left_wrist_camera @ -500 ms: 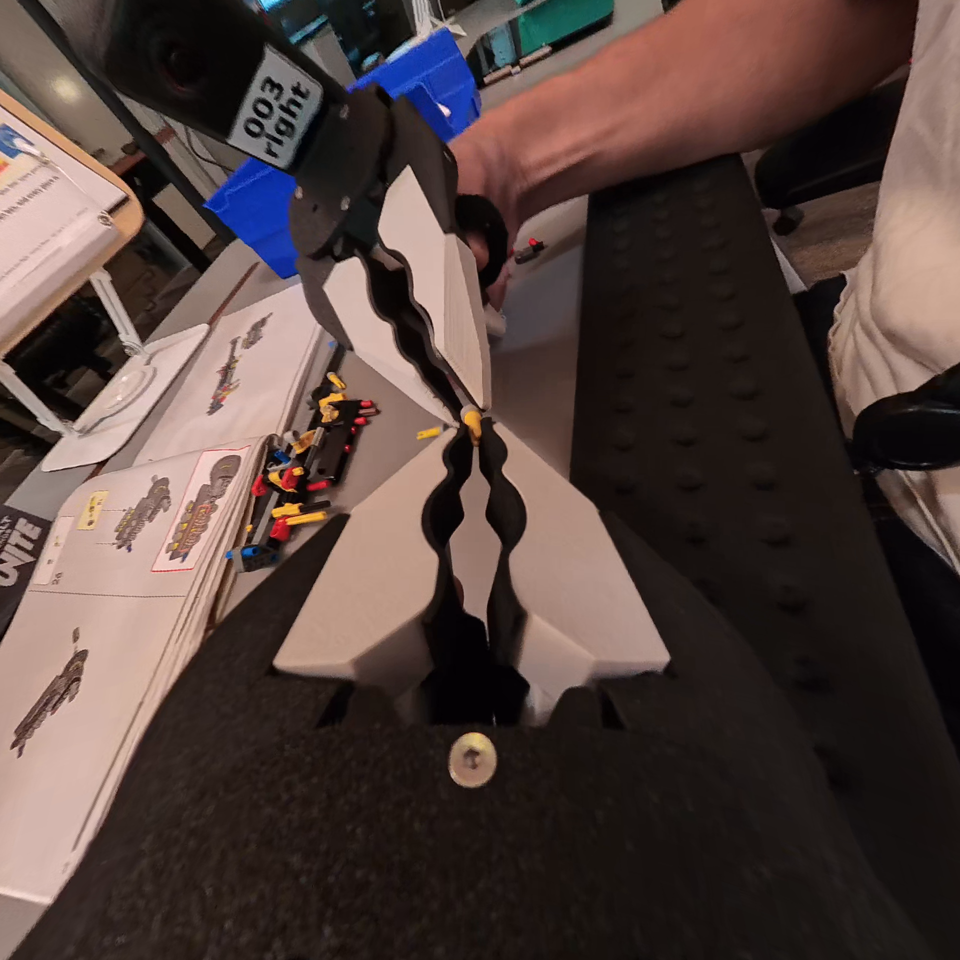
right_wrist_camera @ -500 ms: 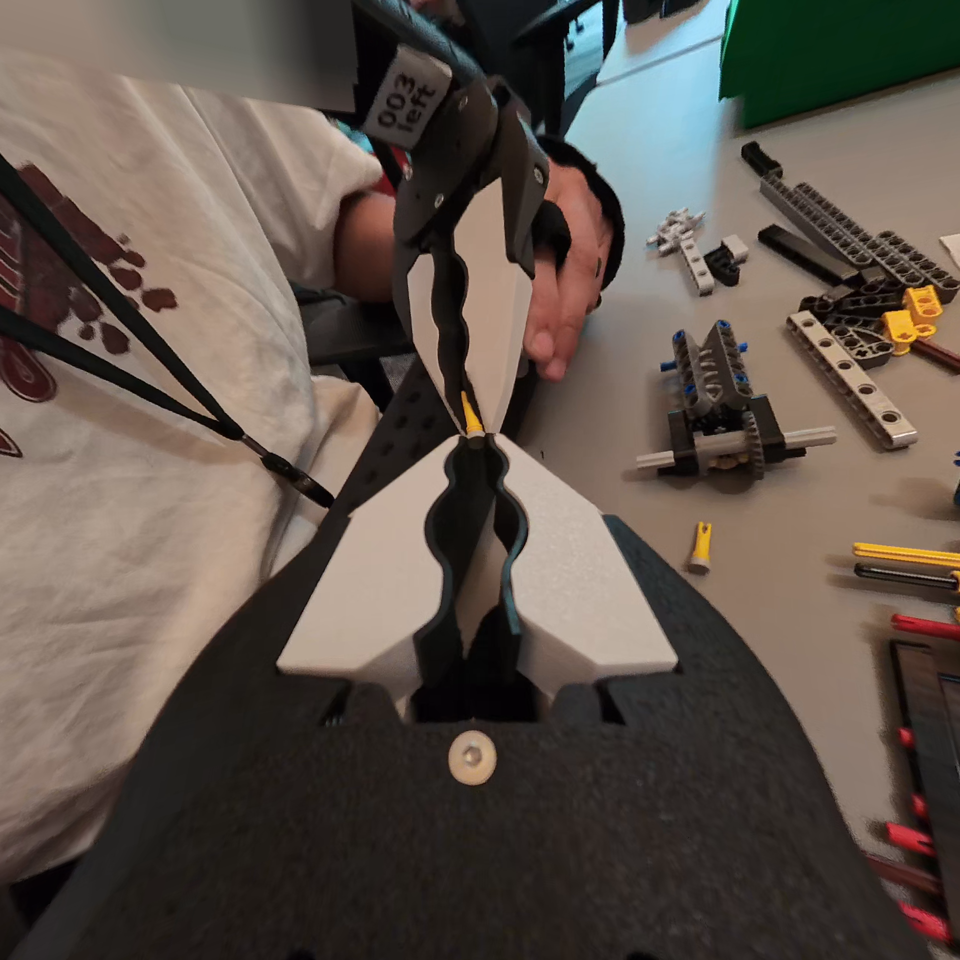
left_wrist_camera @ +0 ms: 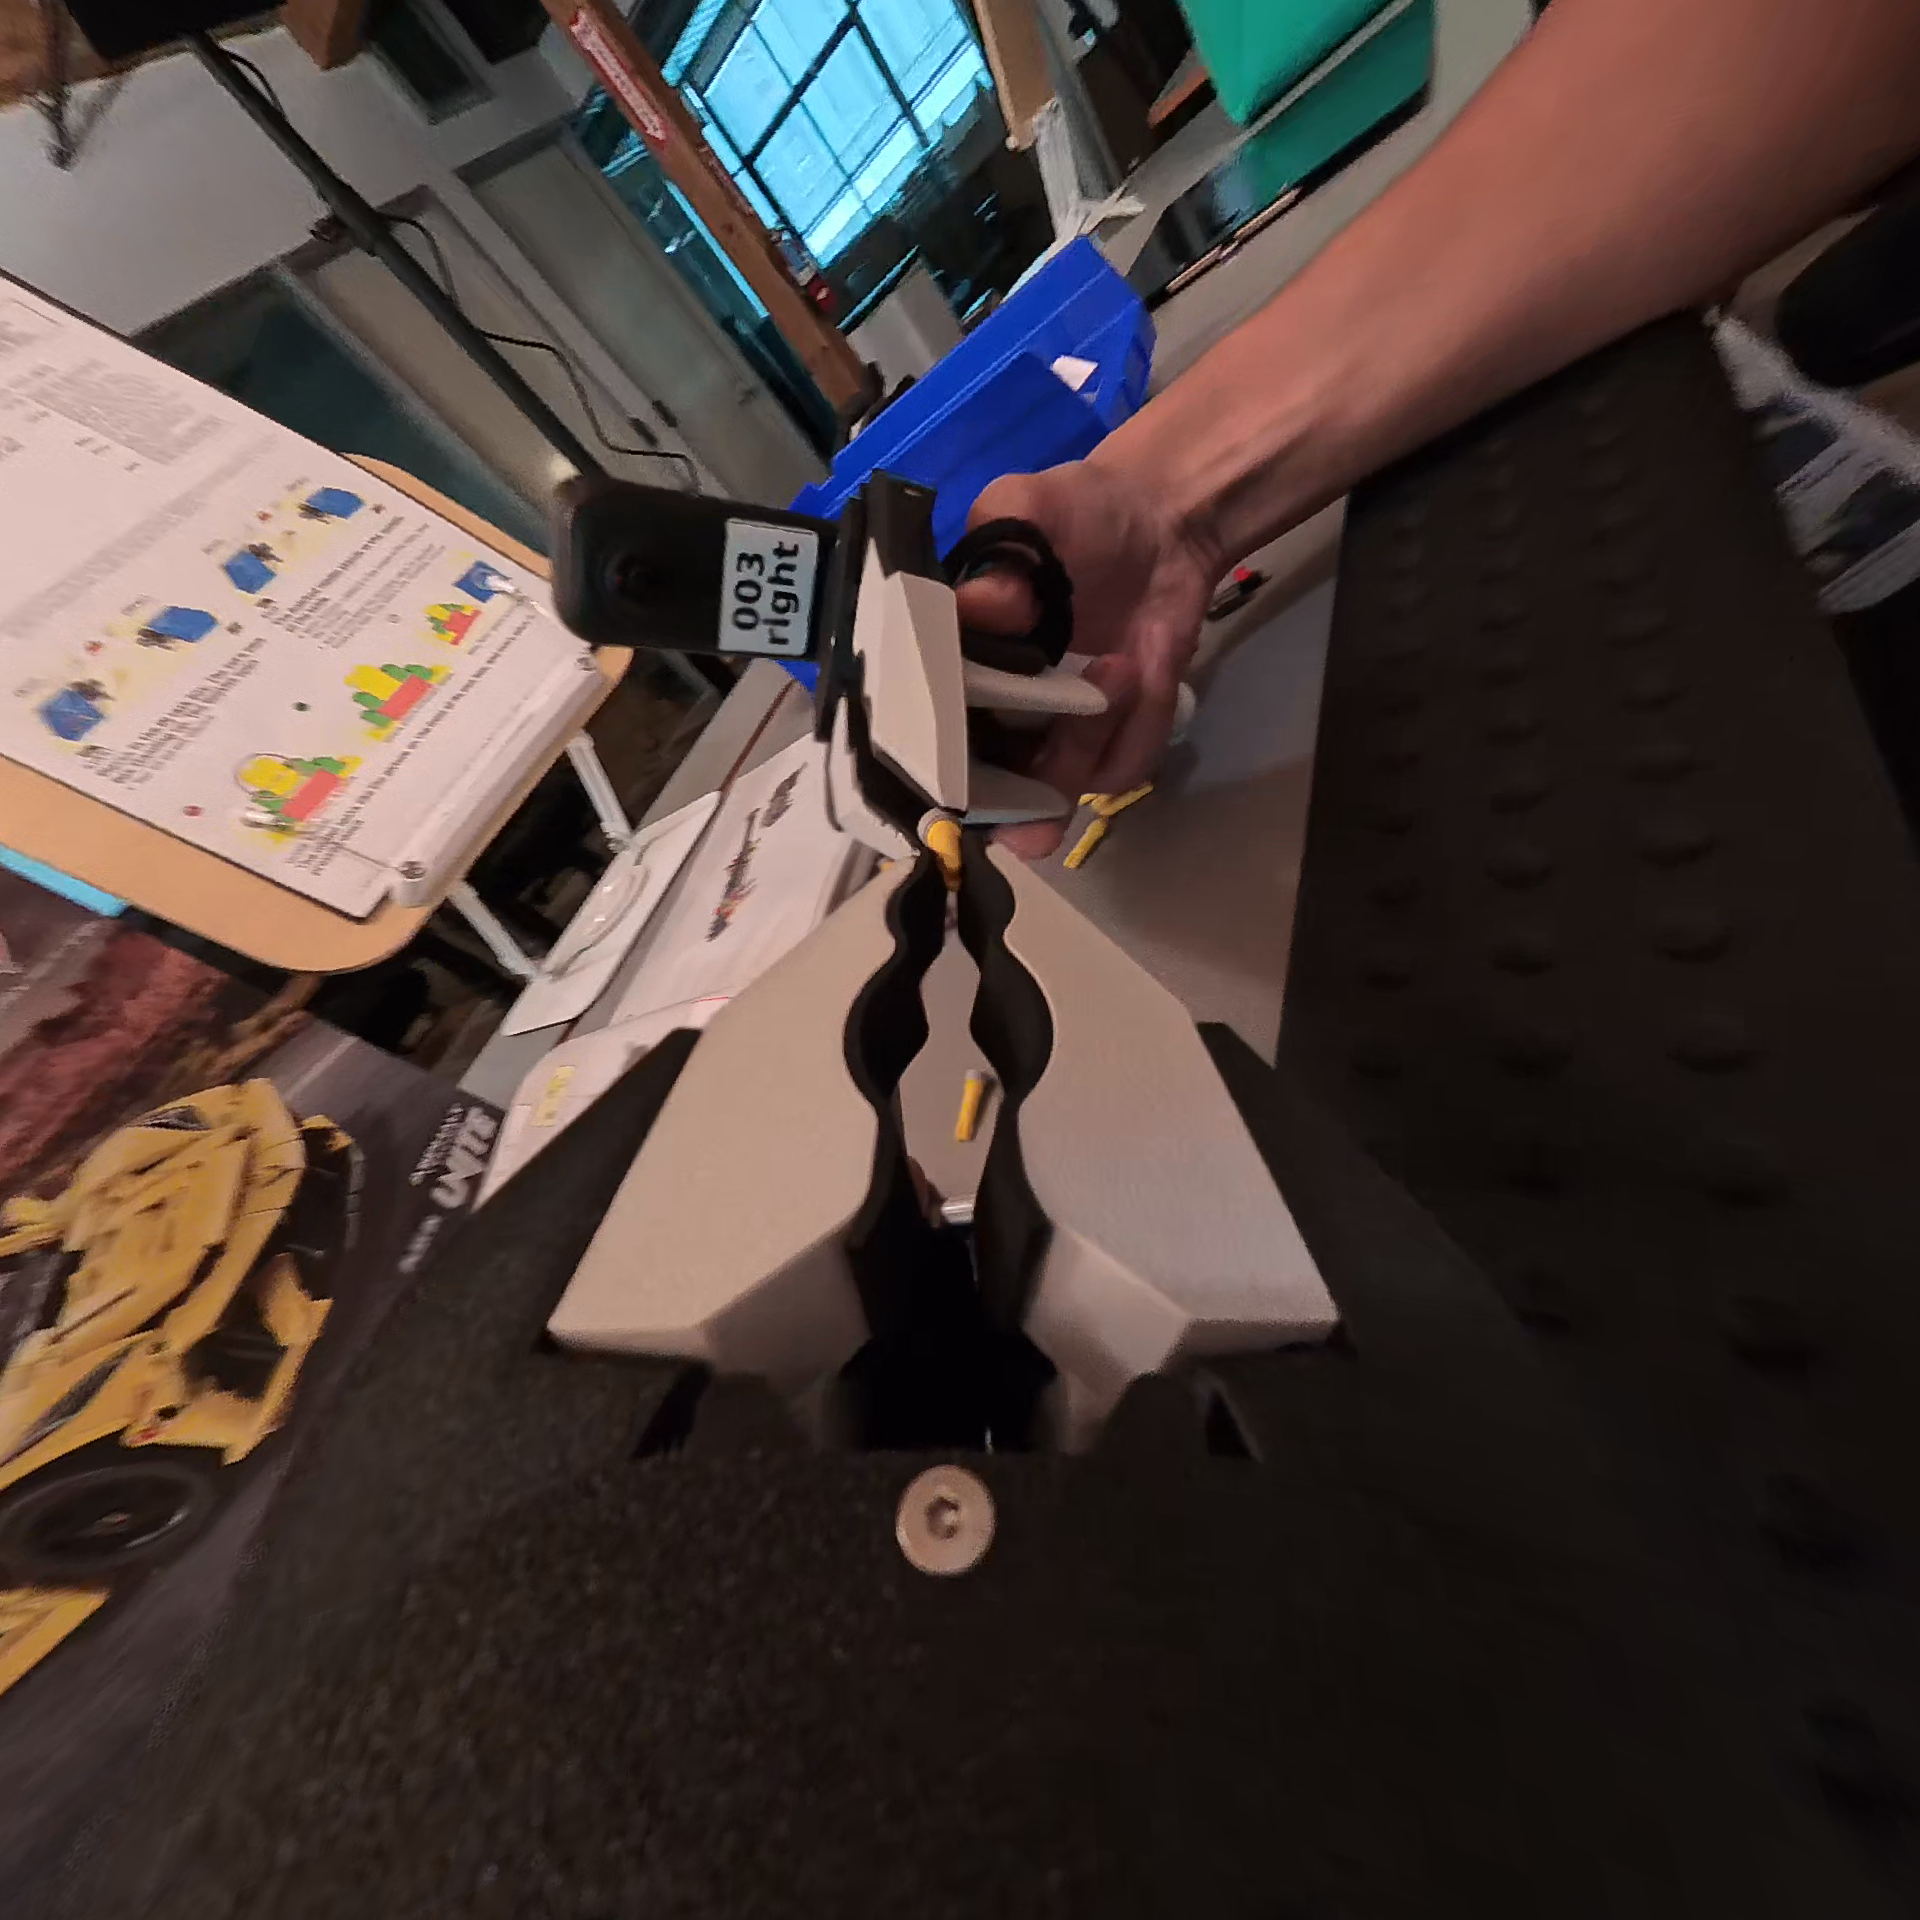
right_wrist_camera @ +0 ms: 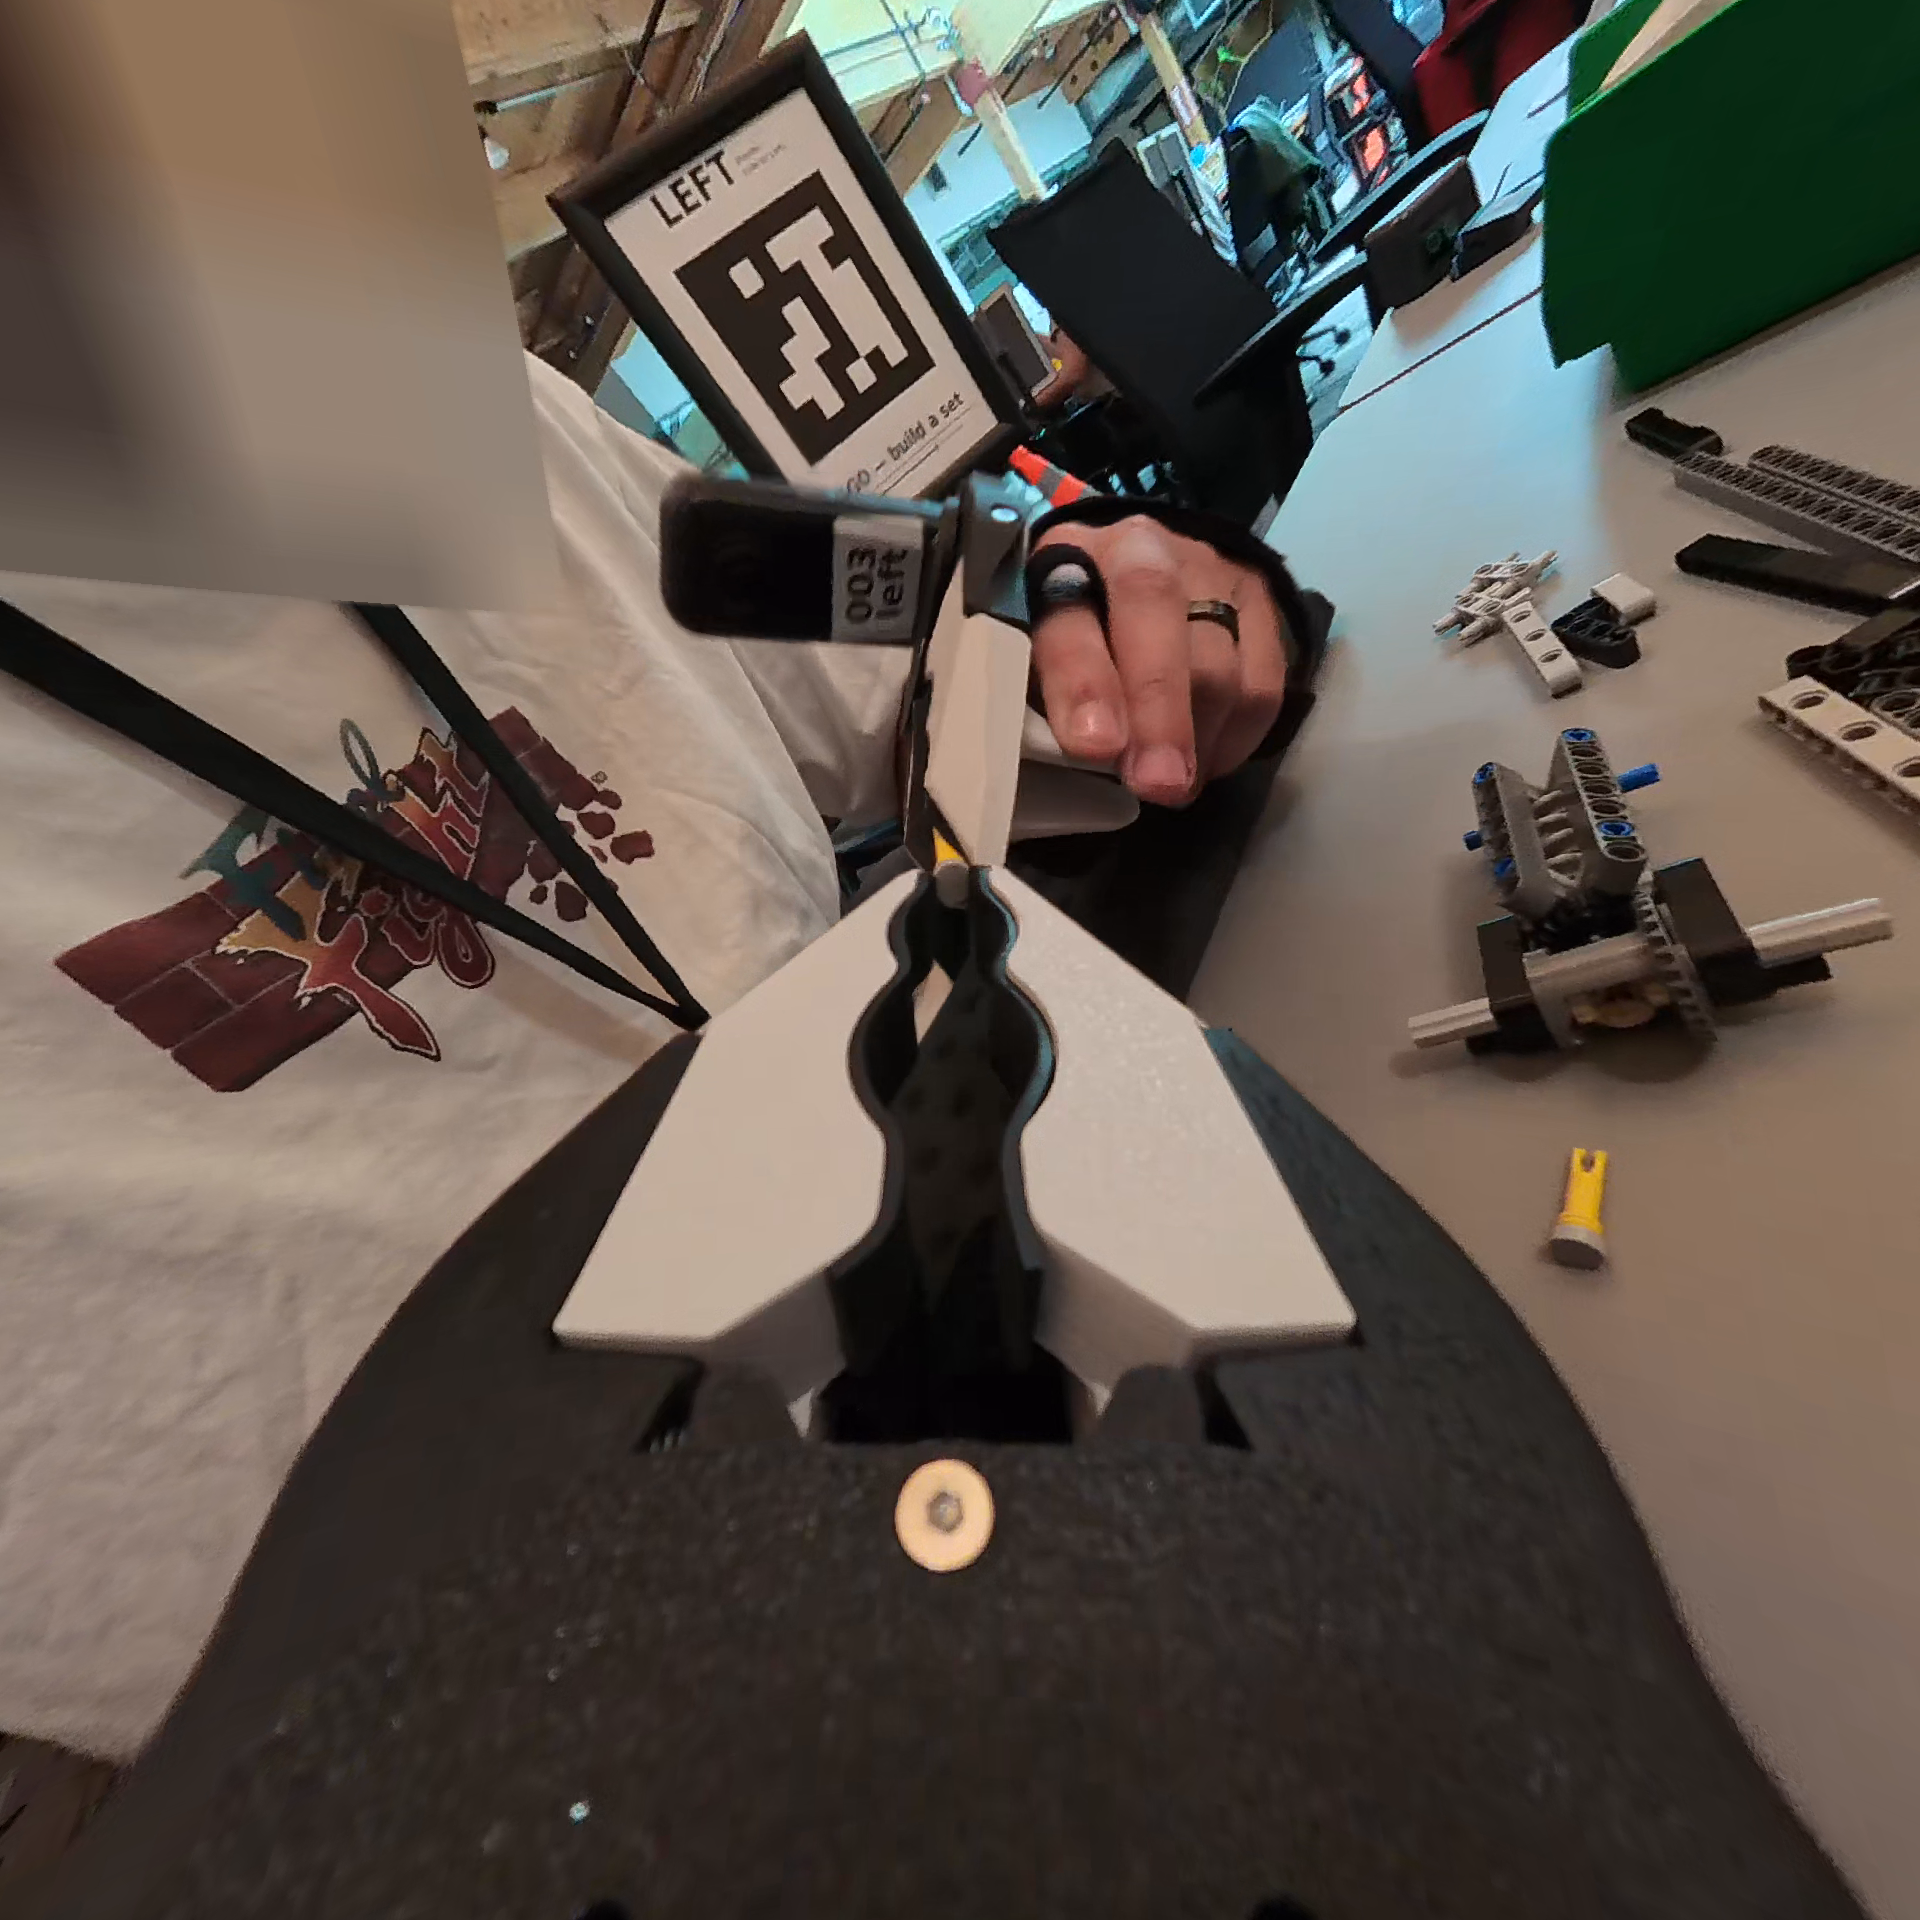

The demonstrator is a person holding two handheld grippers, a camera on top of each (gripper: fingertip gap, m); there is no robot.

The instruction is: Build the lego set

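Grey tabletop (right_wrist_camera: 1403, 1143) carries the work; the room behind shows more fully than half a second ago, since both wrist views have swung upward.

1. Left gripper (left_wrist_camera: 940, 871): jaws pressed together on a yellow pin (left_wrist_camera: 943, 852).
2. Right gripper (right_wrist_camera: 951, 885): jaws meet the left tip to tip, pinching the same pin by its grey end (right_wrist_camera: 951, 888). That end was not exposed before.
3. Location: the pin is held in the air, well apart from the part-built assembly (right_wrist_camera: 1621, 935), on its side toward the person.
4. A spare pin (right_wrist_camera: 1581, 1210) lies near the assembly, on its camera side.

Judgement: the pair has lifted and turned together without letting go. The pin is being re-gripped or handed over and is not yet fitted to the assembly.
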